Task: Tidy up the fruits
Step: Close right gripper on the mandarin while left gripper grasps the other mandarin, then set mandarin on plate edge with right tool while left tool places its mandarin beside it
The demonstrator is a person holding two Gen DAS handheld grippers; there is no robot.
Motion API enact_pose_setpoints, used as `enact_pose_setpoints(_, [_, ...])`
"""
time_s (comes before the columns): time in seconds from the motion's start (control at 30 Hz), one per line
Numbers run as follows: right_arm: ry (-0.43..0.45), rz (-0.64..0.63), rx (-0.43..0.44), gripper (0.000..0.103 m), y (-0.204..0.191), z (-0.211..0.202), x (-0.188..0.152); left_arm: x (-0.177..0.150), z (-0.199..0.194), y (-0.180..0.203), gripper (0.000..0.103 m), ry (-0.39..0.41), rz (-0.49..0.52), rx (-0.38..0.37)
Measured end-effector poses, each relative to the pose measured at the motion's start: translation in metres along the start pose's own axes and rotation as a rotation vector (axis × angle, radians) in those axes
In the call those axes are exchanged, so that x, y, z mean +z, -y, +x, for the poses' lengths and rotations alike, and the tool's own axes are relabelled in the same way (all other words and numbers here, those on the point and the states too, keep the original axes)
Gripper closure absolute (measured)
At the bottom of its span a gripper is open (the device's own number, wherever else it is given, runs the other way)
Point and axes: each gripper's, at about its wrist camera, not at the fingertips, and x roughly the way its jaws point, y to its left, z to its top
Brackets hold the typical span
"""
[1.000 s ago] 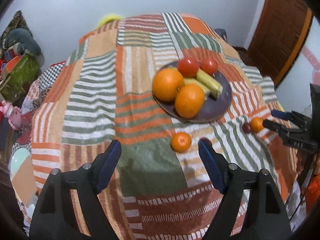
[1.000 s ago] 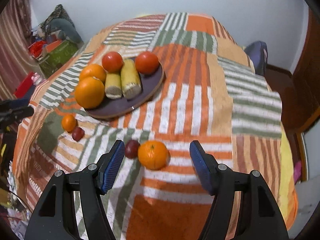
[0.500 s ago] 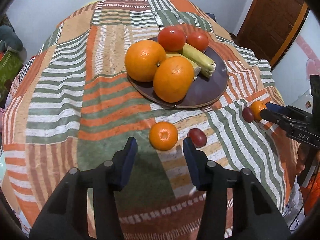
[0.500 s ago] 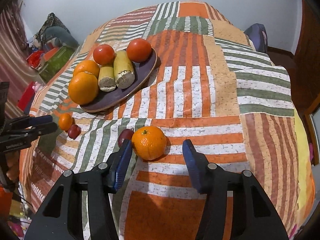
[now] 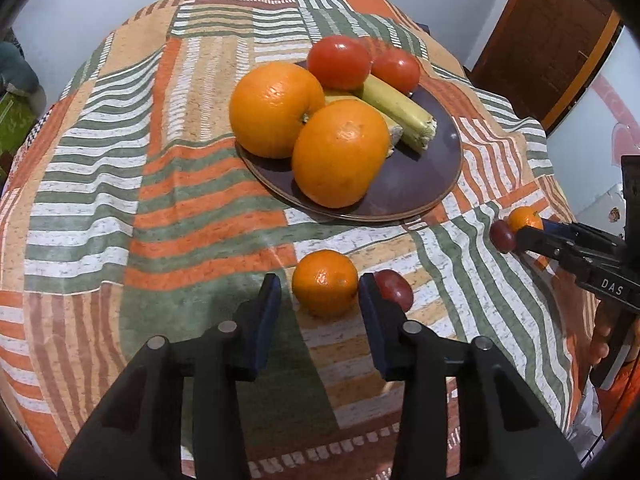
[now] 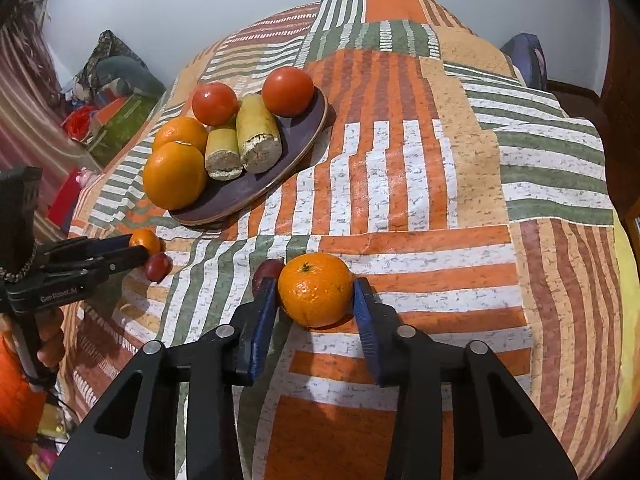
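A dark plate (image 5: 420, 184) (image 6: 296, 148) on the patchwork cloth holds two big oranges (image 5: 340, 152), two tomatoes (image 5: 339, 61) and two corn pieces (image 5: 400, 114). In the left wrist view a small mandarin (image 5: 325, 282) lies on the cloth with a dark red plum (image 5: 394, 290) beside it; my left gripper (image 5: 318, 302) is open, its fingers either side of the mandarin, apart from it. In the right wrist view my right gripper (image 6: 315, 300) has its pads against another mandarin (image 6: 316, 289) on the cloth. A red plum (image 6: 267, 274) lies behind the left finger.
The patchwork cloth (image 6: 420, 168) covers a round table that drops off at all sides. Clutter and bags (image 6: 112, 92) lie on the floor at the far left. A wooden door (image 5: 552, 40) stands at the right.
Both grippers moved forward and down onto their mandarins. Both jaws narrowed; the right one has closed to touch its mandarin.
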Motion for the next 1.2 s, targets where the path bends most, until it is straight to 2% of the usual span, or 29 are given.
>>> enact_pose_setpoints(0.07, [0.002, -0.005, -0.01, 0.068, 0.0, -0.002, 0.0, 0.001, -0.001, 0.0, 0.069, 0.005, -0.003, -0.006])
enact_pose_setpoints(0.27, [0.024, 0.003, -0.011, 0.068, 0.002, -0.009, 0.004, 0.001, -0.003, -0.003, 0.069, 0.008, -0.018, 0.011])
enact_pose_setpoints(0.53, [0.067, -0.021, -0.01, 0.068, -0.006, -0.02, 0.012, 0.003, -0.026, -0.002, 0.069, 0.062, -0.02, 0.026])
enact_pose_setpoints(0.83, [0.112, -0.065, 0.007, 0.068, -0.023, -0.023, 0.029, 0.022, -0.04, 0.02, 0.069, 0.125, 0.012, -0.027])
enact_pose_setpoints(1.2, [0.121, -0.069, 0.035, 0.068, -0.035, -0.01, 0.038, 0.035, -0.019, 0.044, 0.069, 0.118, 0.034, -0.076])
